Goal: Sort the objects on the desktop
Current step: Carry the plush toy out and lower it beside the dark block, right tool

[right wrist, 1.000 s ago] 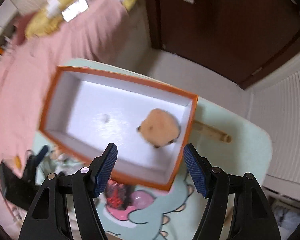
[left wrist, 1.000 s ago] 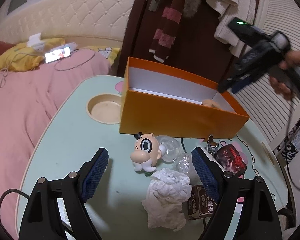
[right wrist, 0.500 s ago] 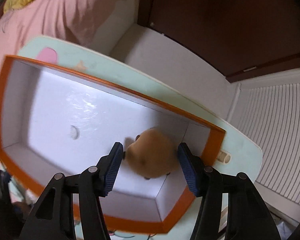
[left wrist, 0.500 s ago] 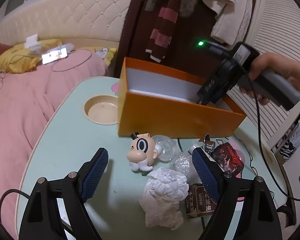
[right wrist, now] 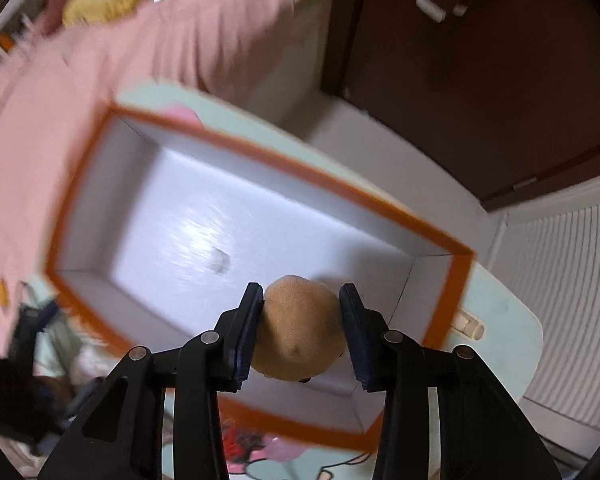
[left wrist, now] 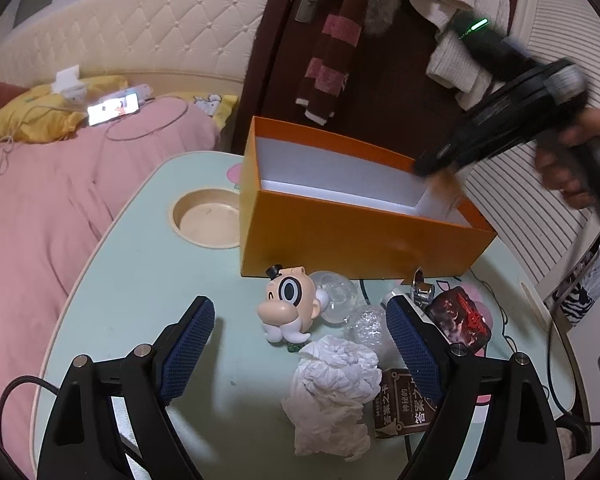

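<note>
The right hand-held gripper (right wrist: 301, 328) has just been closing, and its blue pads now press on both sides of the round tan fuzzy plush toy (right wrist: 298, 328), which a second ago lay loose on the white floor of the open orange cardboard box (right wrist: 458, 284) with the jaws standing wide above it. The toy sits between the pads over the box's right end, near its short wall; whether it has left the box floor I cannot tell, as the picture is smeared by motion. In the left wrist view the same gripper appears as a dark blur at the box's far right corner, held by a person's hand (left wrist: 572, 160).

The left hand-held gripper (left wrist: 300, 344) hovers with its jaws wide apart and holding nothing, just as before, over the pale green counter (left wrist: 132, 280). Between and ahead of its fingers lie the unsorted things: a cartoon figurine head with a monocle and white moustache (left wrist: 286, 306), a crumpled white tissue (left wrist: 332, 392), a clear plastic ball (left wrist: 336, 294), a dark red glossy packet (left wrist: 460, 322) and a brown printed carton (left wrist: 404, 404).

A toy already in the box being gripped again suggests it is being repositioned or taken out, rather than a new item being sorted; the clutter on the counter remains untouched, so most of the task is still ahead.
</note>
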